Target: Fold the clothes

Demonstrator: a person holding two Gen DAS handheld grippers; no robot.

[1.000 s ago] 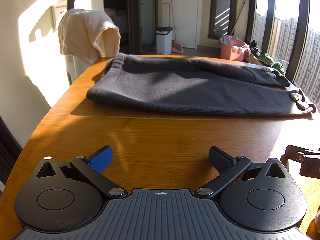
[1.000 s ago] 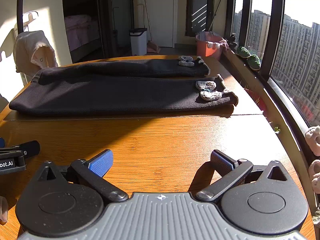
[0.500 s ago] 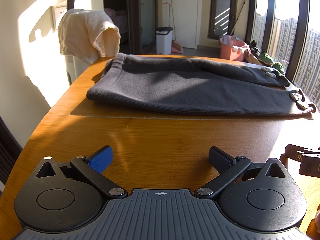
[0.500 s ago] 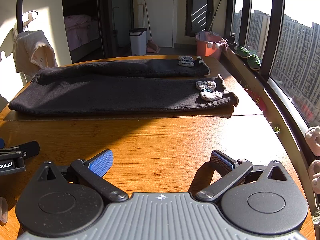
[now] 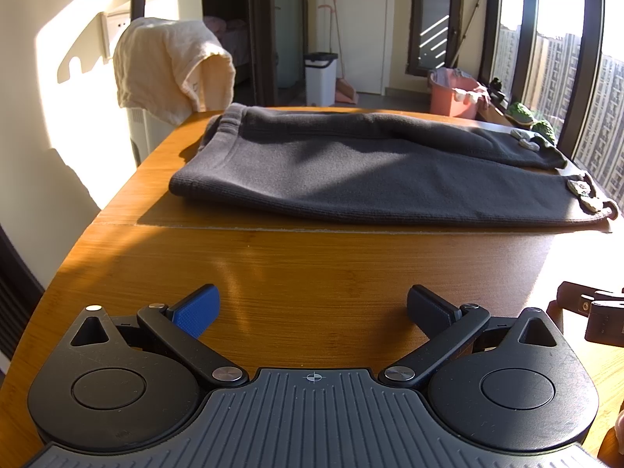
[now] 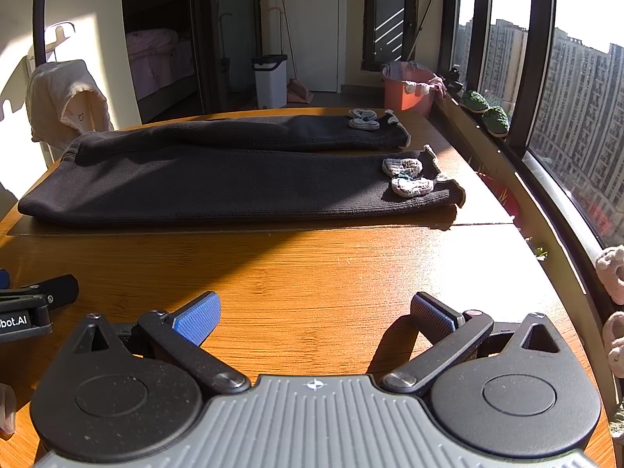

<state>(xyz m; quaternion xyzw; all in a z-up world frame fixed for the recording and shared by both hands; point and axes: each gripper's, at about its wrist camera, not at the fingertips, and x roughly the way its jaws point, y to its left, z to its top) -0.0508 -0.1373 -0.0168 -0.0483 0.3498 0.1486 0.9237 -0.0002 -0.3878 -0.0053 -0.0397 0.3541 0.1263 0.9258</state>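
The dark grey knitted trousers [image 5: 374, 171] lie flat across the middle of both frames, on the far half of the orange-brown wooden table [image 5: 312, 273], long axis running left to right: ribbed waistband at the left, 2 legs ending at the right with small grey crocheted patches [image 6: 407, 177] near the cuffs. Both tools sit at the bottom of frame, well short of the cloth. The left gripper [image 5: 312, 308] is nearer the waistband, the right gripper [image 6: 314, 314] nearer the cuffs. Each has its jaws spread wide, holding nothing. The soft, thick knit should likely drape heavily.
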